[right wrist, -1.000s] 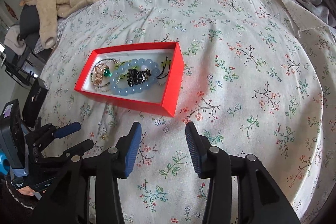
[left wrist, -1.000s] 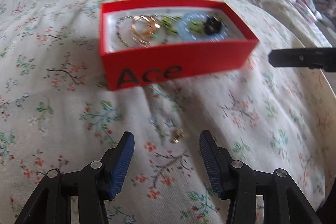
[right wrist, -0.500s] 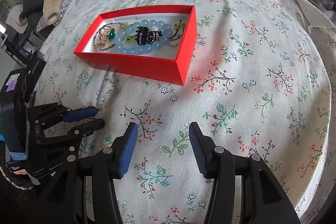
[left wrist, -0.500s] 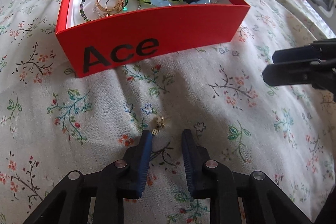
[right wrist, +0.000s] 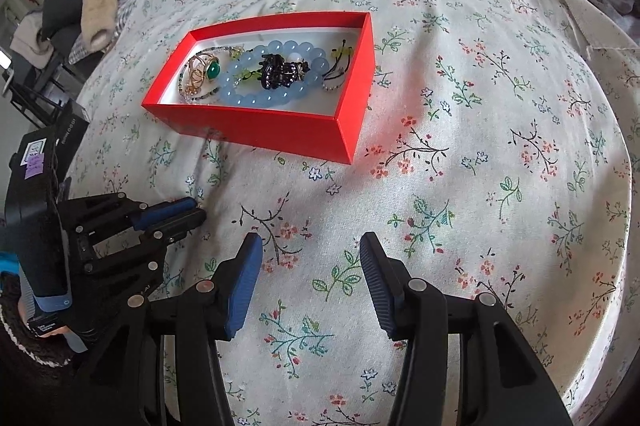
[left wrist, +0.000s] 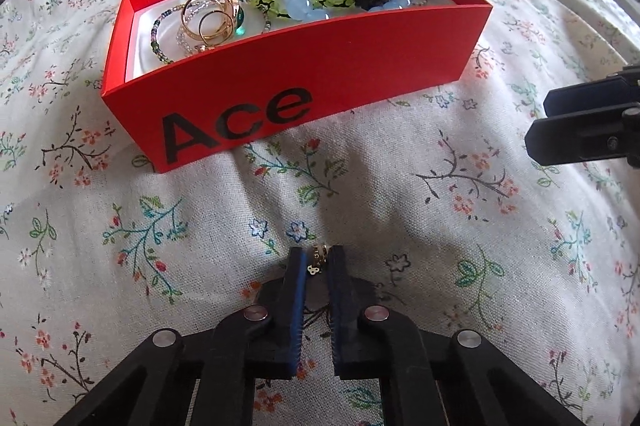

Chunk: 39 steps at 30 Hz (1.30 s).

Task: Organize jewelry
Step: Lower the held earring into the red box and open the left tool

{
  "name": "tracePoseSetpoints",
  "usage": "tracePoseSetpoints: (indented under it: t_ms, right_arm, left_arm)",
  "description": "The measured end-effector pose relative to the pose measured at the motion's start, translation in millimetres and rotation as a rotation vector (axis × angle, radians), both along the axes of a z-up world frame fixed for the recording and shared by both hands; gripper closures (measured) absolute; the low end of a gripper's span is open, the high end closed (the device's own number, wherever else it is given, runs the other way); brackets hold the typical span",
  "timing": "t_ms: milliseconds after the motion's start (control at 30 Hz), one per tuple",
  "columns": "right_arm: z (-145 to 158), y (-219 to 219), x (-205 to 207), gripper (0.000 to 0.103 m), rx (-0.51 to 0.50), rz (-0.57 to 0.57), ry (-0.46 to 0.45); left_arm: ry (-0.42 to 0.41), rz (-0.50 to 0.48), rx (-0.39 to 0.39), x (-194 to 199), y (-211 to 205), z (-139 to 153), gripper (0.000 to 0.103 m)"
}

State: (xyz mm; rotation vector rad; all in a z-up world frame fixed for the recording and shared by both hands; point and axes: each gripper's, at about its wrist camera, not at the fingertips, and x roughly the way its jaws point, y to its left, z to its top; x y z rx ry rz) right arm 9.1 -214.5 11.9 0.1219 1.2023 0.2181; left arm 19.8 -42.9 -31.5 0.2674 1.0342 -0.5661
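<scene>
pickup of small gold earring (left wrist: 317, 260) from floral bedsheet (left wrist: 440, 226)
left gripper (left wrist: 317, 258) is closed on it; right gripper (right wrist: 310, 246) waits open. next, lift into red box (left wrist: 320, 78).

Left claw (left wrist: 318, 260) pinching small gold earring (left wrist: 317, 258) on floral bedspread (left wrist: 440, 226), red box (left wrist: 304, 74) of jewelry beyond

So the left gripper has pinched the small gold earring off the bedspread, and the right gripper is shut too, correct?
Not quite. The left gripper does pinch the gold earring, but the right gripper is open and empty, as the right wrist view shows.
</scene>
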Motion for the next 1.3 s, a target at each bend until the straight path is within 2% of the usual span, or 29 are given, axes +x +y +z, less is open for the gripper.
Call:
tracePoseSetpoints:
  t_ms: [167,500,633,800,867,933,1067,1100,1133,1200,1267,1300]
  right_arm:
    - [3,-6,3,0.05,0.005,-0.025,-0.007]
    - [15,-19,13,0.05,0.035,-0.076,-0.037]
    - [16,-21,17,0.05,0.056,-0.097,-0.036]
    - [18,-19,22,0.05,0.066,-0.107,-0.039]
    - [19,-18,24,0.05,0.07,-0.108,-0.039]
    - [20,-17,26,0.05,0.071,-0.106,-0.04]
    - [21,-18,27,0.05,0.064,-0.113,-0.046]
    - [21,-19,27,0.049,0.056,-0.117,-0.049]
    - [22,-19,27,0.049,0.047,-0.121,-0.051]
    - [22,-19,24,0.049,0.022,-0.132,-0.056]
    - [22,-18,18,0.04,-0.025,-0.145,-0.057]
    - [21,-17,15,0.037,-0.048,-0.15,-0.057]
  left_arm:
    - [-0.005,0.006,-0.046,3,6,16,0.103]
    - [-0.128,0.096,-0.192,25,10,74,0.103]
    - [-0.137,0.127,-0.236,44,8,80,0.103]
    - [-0.104,0.155,-0.273,59,2,77,0.102]
    - [-0.077,0.178,-0.281,62,3,75,0.087]
    - [-0.077,0.215,-0.286,62,7,76,0.056]
    - [-0.062,0.311,-0.224,58,19,72,0.05]
    - [-0.05,0.34,-0.196,55,21,69,0.044]
    - [-0.04,0.367,-0.169,52,24,65,0.034]
    - [-0.031,0.417,-0.105,44,27,58,0.023]
    - [-0.027,0.428,-0.053,34,27,54,0.018]
    - [-0.022,0.434,-0.025,30,27,52,0.012]
